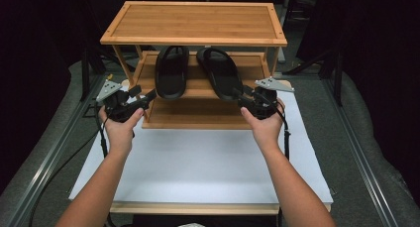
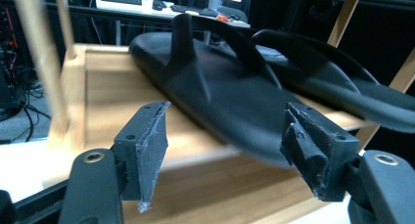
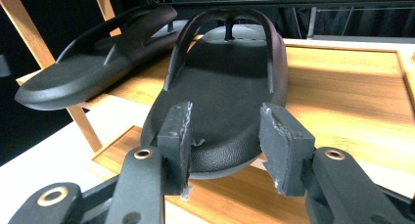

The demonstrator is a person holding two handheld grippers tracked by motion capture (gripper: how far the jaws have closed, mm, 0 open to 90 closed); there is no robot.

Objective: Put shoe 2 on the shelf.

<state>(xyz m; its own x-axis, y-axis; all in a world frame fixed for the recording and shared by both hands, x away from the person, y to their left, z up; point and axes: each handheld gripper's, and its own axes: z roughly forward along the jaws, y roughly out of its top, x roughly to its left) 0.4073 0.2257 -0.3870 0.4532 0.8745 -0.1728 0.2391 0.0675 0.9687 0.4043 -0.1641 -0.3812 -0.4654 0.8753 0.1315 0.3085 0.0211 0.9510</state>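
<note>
Now two black sandals sit side by side on the middle shelf (image 1: 250, 71) of a bamboo rack (image 1: 193, 24), heels hanging over the shelf's front edge toward the person. From the high view, the left sandal (image 1: 171, 71) lies straight; the right sandal (image 1: 220, 72) is angled, its toe toward the other one.

Just in front of the left sandal's heel is the left gripper (image 1: 148, 96), held in the left hand (image 1: 119, 125) and pointing at it from the left. Its own view shows the jaws standing wide apart with the sandal (image 2: 220, 97) beyond them; the pads (image 2: 149, 145) press on nothing, so this gripper is open and holds nothing.

At the right sandal's heel is the right gripper (image 1: 238, 94), held in the right hand (image 1: 265, 125). In its own view, the jaws stand apart on either side of the heel of that sandal (image 3: 220, 97), and the pads (image 3: 284, 141) do not squeeze it; whether they brush it I cannot tell. This gripper is open too. The other sandal (image 3: 93, 62) lies at the left of that view.

Below the sandals is the rack's lowest shelf (image 1: 198, 115), bare wood, and above them its top shelf (image 1: 195, 21). The rack stands at the far end of a white surface (image 1: 198, 167), with a wooden strip (image 1: 193, 208) along the near edge. Both forearms come in from the bottom of the high view, and a cable (image 1: 102, 138) trails from the left gripper.
</note>
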